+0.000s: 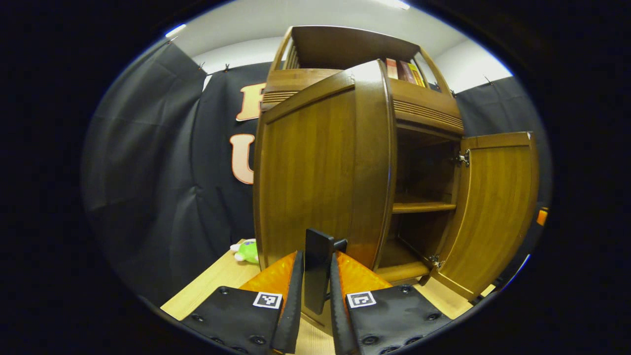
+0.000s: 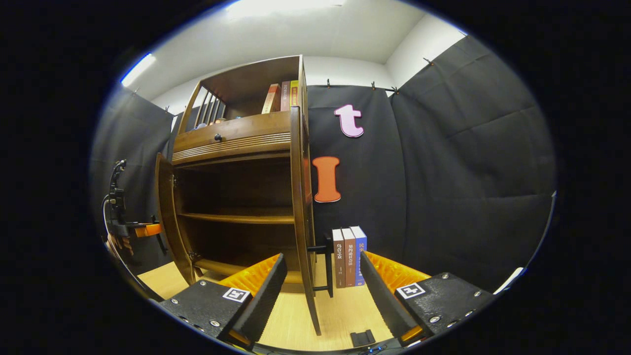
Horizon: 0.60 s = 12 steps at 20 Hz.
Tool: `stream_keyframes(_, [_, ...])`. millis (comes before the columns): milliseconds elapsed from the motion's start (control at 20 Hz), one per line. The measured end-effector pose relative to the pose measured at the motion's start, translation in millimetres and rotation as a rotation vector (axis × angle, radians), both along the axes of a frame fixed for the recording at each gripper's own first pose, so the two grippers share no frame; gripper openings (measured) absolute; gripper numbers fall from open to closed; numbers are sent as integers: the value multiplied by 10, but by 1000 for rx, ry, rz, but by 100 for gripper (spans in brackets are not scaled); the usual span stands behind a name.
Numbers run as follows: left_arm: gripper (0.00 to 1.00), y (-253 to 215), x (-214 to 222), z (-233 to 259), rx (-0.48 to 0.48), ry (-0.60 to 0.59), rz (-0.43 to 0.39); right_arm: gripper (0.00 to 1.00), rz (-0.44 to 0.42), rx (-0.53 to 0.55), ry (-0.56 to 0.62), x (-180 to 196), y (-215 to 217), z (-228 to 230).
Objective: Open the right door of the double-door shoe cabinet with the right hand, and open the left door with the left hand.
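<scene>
Taking the cabinet (image 1: 424, 113) as my landmark and going left to right: a green toy (image 1: 246, 250) lies on the desk (image 1: 217, 286) beside its left flank. My left hand-held gripper (image 1: 315, 296) pinches the black handle (image 1: 318, 268) of the left door (image 1: 315, 172), swung well out from the front. That door looks like stiff, fairly heavy wood on hinges, so the handle is the place to hold. The right door (image 2: 301, 207) stands edge-on between the spread fingers of my right hand-held gripper (image 2: 320, 296), untouched, its handle (image 2: 325, 266) just ahead. Right of it stand books (image 2: 349, 256), close to the door's swing.
</scene>
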<state>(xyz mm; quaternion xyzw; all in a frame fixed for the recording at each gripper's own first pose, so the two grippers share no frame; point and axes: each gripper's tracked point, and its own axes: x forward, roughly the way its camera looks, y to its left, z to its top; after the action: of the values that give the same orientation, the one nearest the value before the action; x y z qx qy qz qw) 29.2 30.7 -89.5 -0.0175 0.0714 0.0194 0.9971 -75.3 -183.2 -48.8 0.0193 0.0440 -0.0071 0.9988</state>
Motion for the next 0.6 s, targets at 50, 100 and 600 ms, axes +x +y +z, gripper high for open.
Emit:
stream_keyframes(50, [36,68,-46,3,3,2,12,92,0,-3,3,-75,-17,31])
stream_keyframes(100, [36,145,-96,8,19,3,22,92,-2,-8,4,-77,-13,25])
stream_keyframes(600, [25,949,-379,106,89,-6,66,92,-35,8,-17,-84,88,66])
